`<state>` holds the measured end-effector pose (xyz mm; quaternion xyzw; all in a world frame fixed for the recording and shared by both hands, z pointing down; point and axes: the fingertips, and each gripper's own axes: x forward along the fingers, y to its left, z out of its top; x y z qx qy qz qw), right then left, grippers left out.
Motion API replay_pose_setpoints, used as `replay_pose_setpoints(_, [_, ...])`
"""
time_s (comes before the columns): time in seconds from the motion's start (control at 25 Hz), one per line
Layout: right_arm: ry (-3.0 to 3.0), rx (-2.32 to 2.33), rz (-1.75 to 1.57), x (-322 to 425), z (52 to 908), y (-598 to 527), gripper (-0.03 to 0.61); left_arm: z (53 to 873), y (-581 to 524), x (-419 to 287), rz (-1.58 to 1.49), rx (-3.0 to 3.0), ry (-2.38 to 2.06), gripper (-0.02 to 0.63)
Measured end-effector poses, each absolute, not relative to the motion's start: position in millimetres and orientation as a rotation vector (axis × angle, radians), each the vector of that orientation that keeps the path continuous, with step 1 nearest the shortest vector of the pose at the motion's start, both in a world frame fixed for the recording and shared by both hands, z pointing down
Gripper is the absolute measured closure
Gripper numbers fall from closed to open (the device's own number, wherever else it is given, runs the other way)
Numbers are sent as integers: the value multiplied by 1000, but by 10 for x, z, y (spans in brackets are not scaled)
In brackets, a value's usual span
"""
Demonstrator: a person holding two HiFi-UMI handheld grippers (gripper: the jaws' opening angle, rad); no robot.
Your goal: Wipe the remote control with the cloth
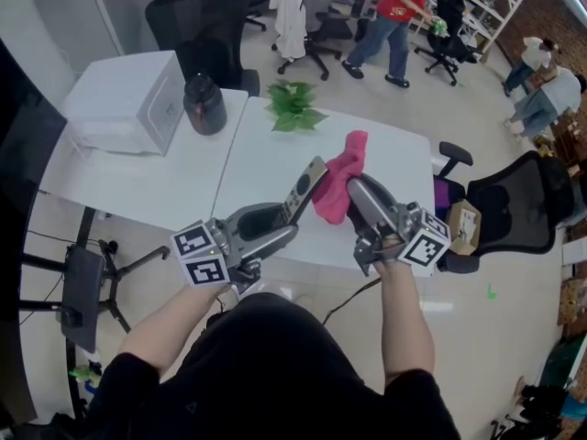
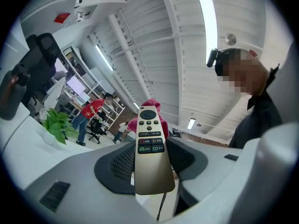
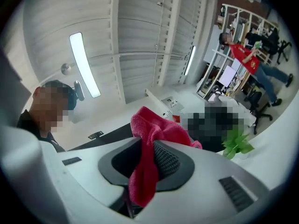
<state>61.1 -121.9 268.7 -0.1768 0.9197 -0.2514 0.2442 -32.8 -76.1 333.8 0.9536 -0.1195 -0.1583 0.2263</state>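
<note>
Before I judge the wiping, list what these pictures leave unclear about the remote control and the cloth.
- Remote control, back face: left gripper view, turned away from the camera.
- Button print: too small to read in every view.
- Cloth, full extent: right gripper view, the right tongs cover part of it.
- Whether cloth touches remote control: head view, too small to tell; left gripper view, the remote control covers most of the cloth.

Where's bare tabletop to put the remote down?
Right table: bare from the plant to its right edge. Left table: bare near strip in front of the white box and dark jug. Crowded mid-front, where the left tongs hold the remote and the right tongs the cloth.
</note>
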Motion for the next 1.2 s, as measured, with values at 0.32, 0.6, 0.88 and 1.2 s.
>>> replay_pose_setpoints(0.32, [2473, -154, -856, 379, 2837, -1069, 499, 3298, -686, -280, -411, 2657, -269, 405])
replay_pose_setpoints(0.6, [2480, -53, -956, 206, 3070, -891, 499, 3281, -673, -242, -434, 2634, -239, 405])
replay_pose_setpoints(0.88, [2507, -28, -1032, 100, 3335, -740, 499, 3260, -700, -249, -454, 2616, -242, 405])
replay_pose_setpoints(1.2, [2568, -7, -1106, -48, 3614, -514, 499, 3275, -744, -271, -468, 2593, -246, 405])
